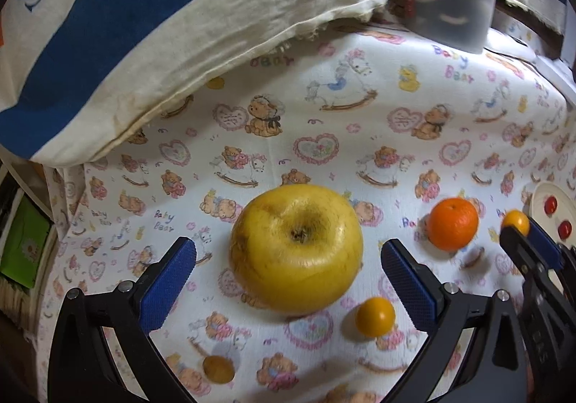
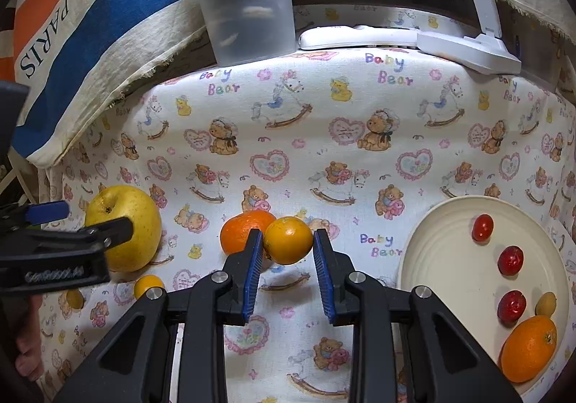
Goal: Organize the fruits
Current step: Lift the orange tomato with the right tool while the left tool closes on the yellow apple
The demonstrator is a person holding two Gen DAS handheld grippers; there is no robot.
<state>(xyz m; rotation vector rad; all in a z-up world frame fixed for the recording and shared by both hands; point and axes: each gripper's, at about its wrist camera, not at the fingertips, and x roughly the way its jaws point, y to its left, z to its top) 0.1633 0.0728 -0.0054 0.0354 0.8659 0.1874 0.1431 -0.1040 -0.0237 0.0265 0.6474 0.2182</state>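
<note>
My left gripper [image 1: 288, 252] is open around a big yellow apple [image 1: 296, 246] that rests on the bear-print cloth; the apple also shows in the right wrist view [image 2: 124, 226]. My right gripper [image 2: 287, 241] is shut on a small yellow-orange fruit [image 2: 288, 240], held above the cloth, with a shadow beneath. A mandarin [image 2: 244, 232] lies just behind it; it also shows in the left wrist view [image 1: 453, 223]. A small yellow fruit [image 1: 375, 316] lies by the apple. A cream plate [image 2: 432, 259] at the right holds three red fruits, an orange [image 2: 529, 349] and a small yellow one.
A lidded plastic tub [image 2: 248, 7] stands at the back edge, with a white remote [image 2: 356, 36] and a white lamp base [image 2: 471, 52] beside it. A striped cloth bag [image 2: 90, 25] leans over the back left. Another small yellow fruit [image 1: 218, 368] lies near the front left.
</note>
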